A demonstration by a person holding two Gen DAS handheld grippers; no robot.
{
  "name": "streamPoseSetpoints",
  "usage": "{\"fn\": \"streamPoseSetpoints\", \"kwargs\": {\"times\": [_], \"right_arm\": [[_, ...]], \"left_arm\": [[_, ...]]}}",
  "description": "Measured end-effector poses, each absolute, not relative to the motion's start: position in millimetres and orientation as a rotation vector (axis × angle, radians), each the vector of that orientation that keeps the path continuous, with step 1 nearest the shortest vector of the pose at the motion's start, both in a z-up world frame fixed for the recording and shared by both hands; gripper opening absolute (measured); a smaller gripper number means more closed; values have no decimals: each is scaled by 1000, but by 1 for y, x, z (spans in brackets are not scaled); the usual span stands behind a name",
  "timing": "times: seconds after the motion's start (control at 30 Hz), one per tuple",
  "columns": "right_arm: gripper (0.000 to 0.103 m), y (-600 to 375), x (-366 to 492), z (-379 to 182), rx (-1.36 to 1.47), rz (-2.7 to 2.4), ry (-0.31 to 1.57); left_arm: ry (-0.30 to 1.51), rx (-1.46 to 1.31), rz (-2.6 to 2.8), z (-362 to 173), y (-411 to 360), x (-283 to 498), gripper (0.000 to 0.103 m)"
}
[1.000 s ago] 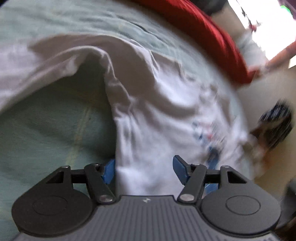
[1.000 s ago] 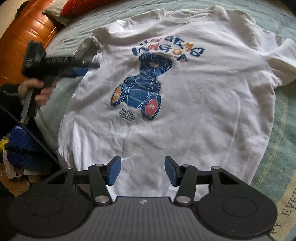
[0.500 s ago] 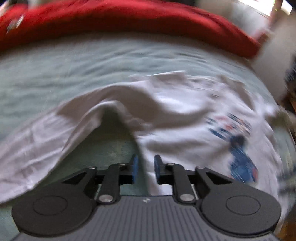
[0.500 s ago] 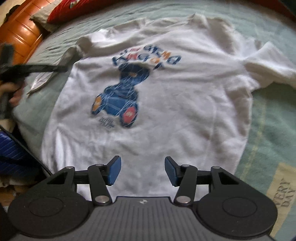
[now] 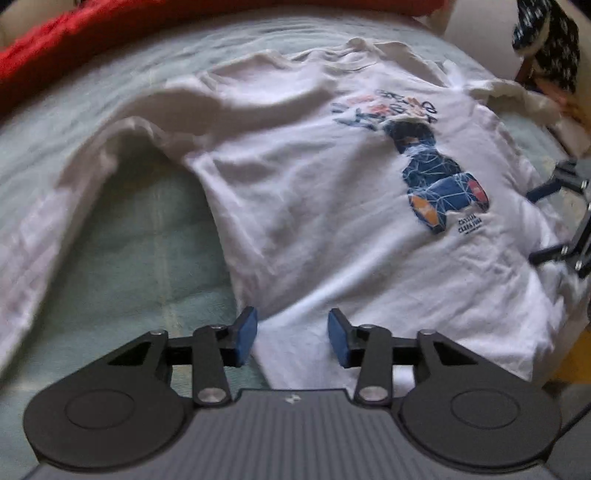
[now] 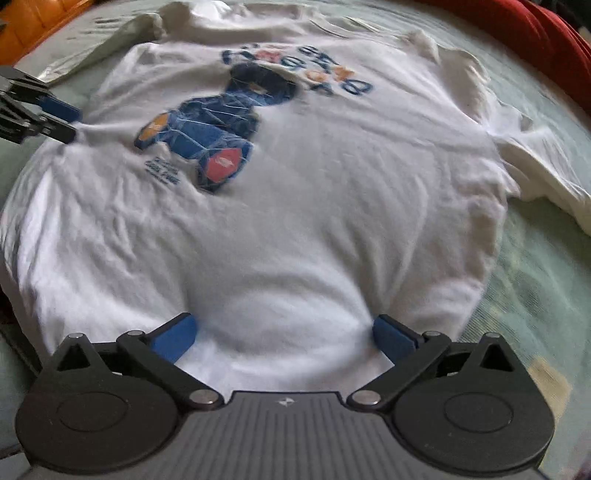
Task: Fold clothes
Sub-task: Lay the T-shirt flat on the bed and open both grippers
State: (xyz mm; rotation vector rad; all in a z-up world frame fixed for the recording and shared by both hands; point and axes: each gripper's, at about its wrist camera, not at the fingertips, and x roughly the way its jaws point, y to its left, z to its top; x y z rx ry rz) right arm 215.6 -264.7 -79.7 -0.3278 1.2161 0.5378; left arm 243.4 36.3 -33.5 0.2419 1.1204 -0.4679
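A white T-shirt (image 5: 332,206) with a blue bear print (image 5: 439,184) lies spread face up on a pale green bed cover (image 5: 140,258). My left gripper (image 5: 291,338) is open, its jaws either side of the shirt's lower side edge. One sleeve (image 5: 55,206) spreads out to the left. My right gripper (image 6: 284,332) is wide open over the shirt's bottom hem (image 6: 288,347). The shirt (image 6: 314,206) fills the right wrist view. The left gripper also shows in the right wrist view (image 6: 70,120), at the shirt's left edge. The right gripper shows in the left wrist view (image 5: 535,225).
A red blanket (image 5: 92,40) lies along the far side of the bed, also in the right wrist view (image 6: 546,40). An orange wooden headboard (image 6: 37,26) stands at the back left. A dark patterned cloth (image 5: 546,40) sits past the bed at the upper right.
My left gripper let go of the sleeve, opened and moved down to the shirt's side edge. My right gripper opened wider and moved in low over the bottom hem.
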Motion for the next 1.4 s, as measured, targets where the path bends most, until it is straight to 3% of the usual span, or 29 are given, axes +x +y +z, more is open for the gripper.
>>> {"fn": "streamPoseSetpoints", "kwargs": {"times": [0.17,0.27,0.47,0.6,0.77,1.03,1.13,1.4], "right_arm": [[103,-260,193,-48,-333,662,1092],[103,-243,175,-60,-402,762,1089],[103,-268,159,-87,-529,689,1133],[103,-287,166,-71,-519,600,1198],[103,-248,177,-62,-429,704,1120],[103,-240,165,-76,-479,706,1154],[103,-249,163,-72,-474,676,1177],[103,-232,256,-53,-313,509,929]], "left_arm": [[1072,337,-723,-32,-2,212,42],[1083,421,-838,-47,-19,189,43],[1159,527,-784,-53,23,170,47],[1166,506,-767,-32,22,175,43],[1036,469,-861,-32,-19,184,44],[1149,459,-814,-51,16,175,49],[1122,447,-737,-39,27,188,49],[894,312,-661,-30,2,282,49]]}}
